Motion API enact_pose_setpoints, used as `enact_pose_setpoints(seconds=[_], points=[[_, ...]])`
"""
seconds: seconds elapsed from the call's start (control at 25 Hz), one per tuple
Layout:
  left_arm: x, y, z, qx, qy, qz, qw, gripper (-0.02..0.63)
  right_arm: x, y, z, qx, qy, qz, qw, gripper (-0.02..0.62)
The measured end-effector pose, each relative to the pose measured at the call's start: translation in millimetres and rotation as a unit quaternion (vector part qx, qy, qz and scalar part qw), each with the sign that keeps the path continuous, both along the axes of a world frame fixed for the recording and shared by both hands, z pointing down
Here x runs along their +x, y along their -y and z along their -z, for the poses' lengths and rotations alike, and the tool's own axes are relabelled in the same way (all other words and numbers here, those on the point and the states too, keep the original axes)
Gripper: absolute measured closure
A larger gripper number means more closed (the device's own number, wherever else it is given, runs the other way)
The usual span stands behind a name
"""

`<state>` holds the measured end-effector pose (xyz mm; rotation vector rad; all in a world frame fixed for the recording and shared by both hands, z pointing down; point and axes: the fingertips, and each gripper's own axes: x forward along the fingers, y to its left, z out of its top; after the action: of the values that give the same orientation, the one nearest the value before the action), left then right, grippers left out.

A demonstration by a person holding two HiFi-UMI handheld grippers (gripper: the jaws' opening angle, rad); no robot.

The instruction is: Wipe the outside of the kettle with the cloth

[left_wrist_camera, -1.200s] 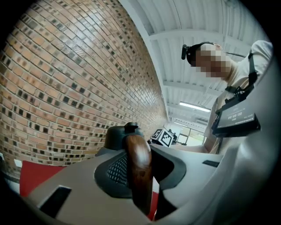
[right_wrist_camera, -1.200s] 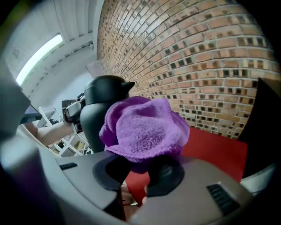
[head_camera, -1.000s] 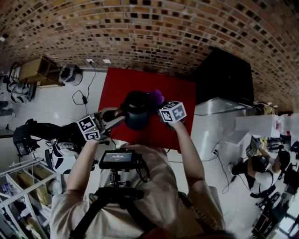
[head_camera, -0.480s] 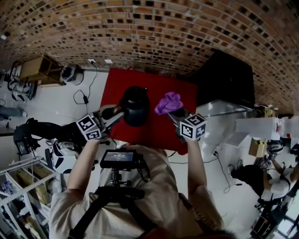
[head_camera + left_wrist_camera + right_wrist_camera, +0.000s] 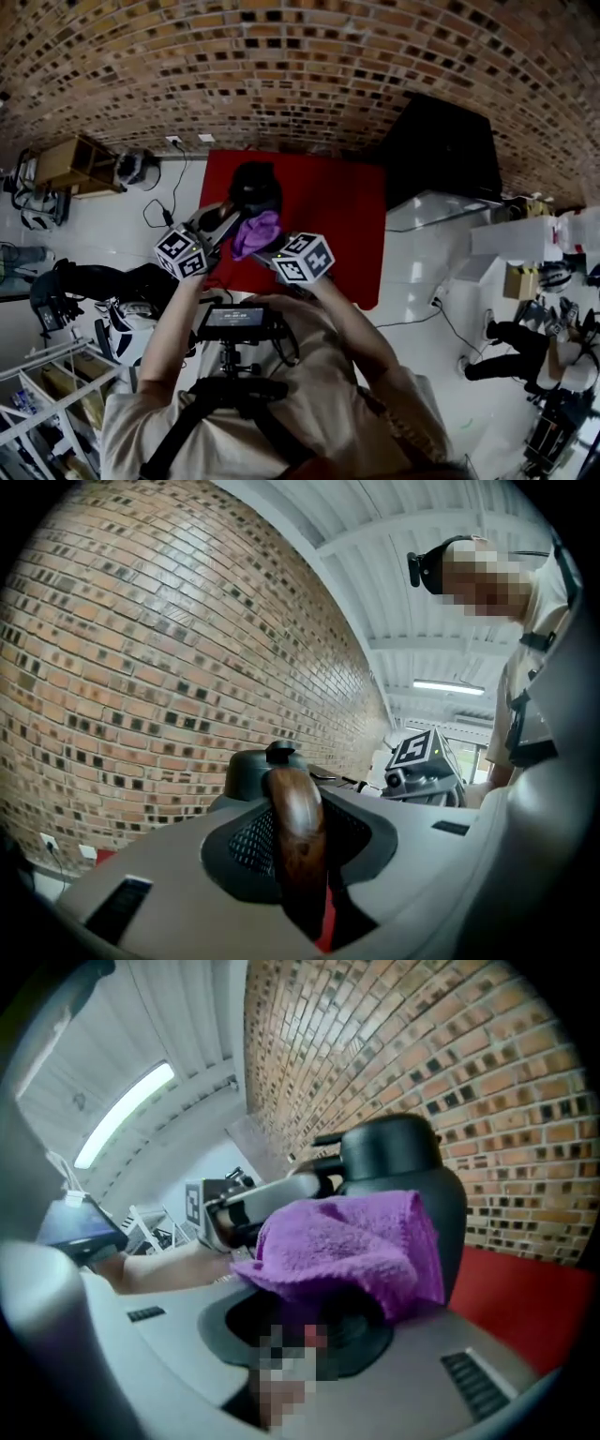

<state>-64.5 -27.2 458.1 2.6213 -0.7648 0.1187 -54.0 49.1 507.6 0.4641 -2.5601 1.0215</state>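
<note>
Head view: both forearms reach forward from the chest. The left forearm [image 5: 167, 323] goes straight out. The right forearm [image 5: 354, 323] angles inward, so both tongs end up near each other. Left tongs [image 5: 225, 217] point roughly level at the kettle [image 5: 254, 186] and are clamped shut on its wooden handle [image 5: 296, 822]. Right tongs [image 5: 264, 246] tilt down slightly, closed on the purple cloth [image 5: 349, 1241], which is held up at the kettle's side. The kettle is over the far left part of the red tabletop [image 5: 342, 211]. Right tong tips are buried under the cloth. Cloth-to-kettle contact is unclear. The kettle base is hidden, so can't tell if it rests on the tabletop. Left gripper view shows only the lid and handle; the body is cut off.
</note>
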Motion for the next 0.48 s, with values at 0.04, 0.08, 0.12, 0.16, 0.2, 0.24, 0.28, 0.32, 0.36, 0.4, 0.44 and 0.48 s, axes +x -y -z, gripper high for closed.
enact_pose_setpoints(seconds=[0.04, 0.08, 0.12, 0.16, 0.2, 0.24, 0.28, 0.32, 0.36, 0.4, 0.44, 0.48], points=[[0, -1, 1, 0.0, 0.0, 0.0, 1.0, 0.517, -3, 1, -8, -0.004, -0.01, 0.003, 1.0, 0.492], [-1, -2, 2, -0.002, -0.003, 0.001, 1.0, 0.517, -1, 1, -14, -0.006, -0.02, 0.005, 1.0, 0.492], [-2, -4, 3, -0.004, -0.008, -0.001, 1.0, 0.517, 6, 1, -20, -0.007, -0.03, 0.004, 1.0, 0.492], [-3, -7, 5, -0.006, -0.014, -0.005, 0.9999, 0.517, 17, 1, -26, -0.009, -0.04, -0.002, 0.999, 0.492], [-4, -10, 8, -0.005, -0.021, -0.012, 0.9997, 0.517, 31, 3, -31, -0.012, -0.048, -0.012, 0.999, 0.492], [-6, -15, 12, -0.003, -0.027, -0.023, 0.9994, 0.517, 46, 6, -36, -0.017, -0.053, -0.024, 0.998, 0.492], [-8, -19, 17, 0.001, -0.033, -0.034, 0.9989, 0.517, 61, 12, -40, -0.02, -0.057, -0.037, 0.997, 0.492], [-8, -23, 21, 0.005, -0.037, -0.045, 0.9983, 0.517, 73, 18, -43, -0.02, -0.063, -0.048, 0.997, 0.493], [-8, -28, 25, 0.009, -0.043, -0.055, 0.9975, 0.515, 84, 25, -46, -0.016, -0.071, -0.056, 0.996, 0.493], [-8, -31, 28, 0.011, -0.05, -0.064, 0.9967, 0.515, 94, 32, -49, -0.009, -0.084, -0.061, 0.995, 0.494], [-7, -35, 31, 0.012, -0.058, -0.072, 0.9956, 0.517, 101, 38, -53, 0.0, -0.099, -0.064, 0.993, 0.494], [-7, -38, 33, 0.012, -0.068, -0.079, 0.9945, 0.517, 107, 45, -57, 0.011, -0.113, -0.064, 0.991, 0.494]])
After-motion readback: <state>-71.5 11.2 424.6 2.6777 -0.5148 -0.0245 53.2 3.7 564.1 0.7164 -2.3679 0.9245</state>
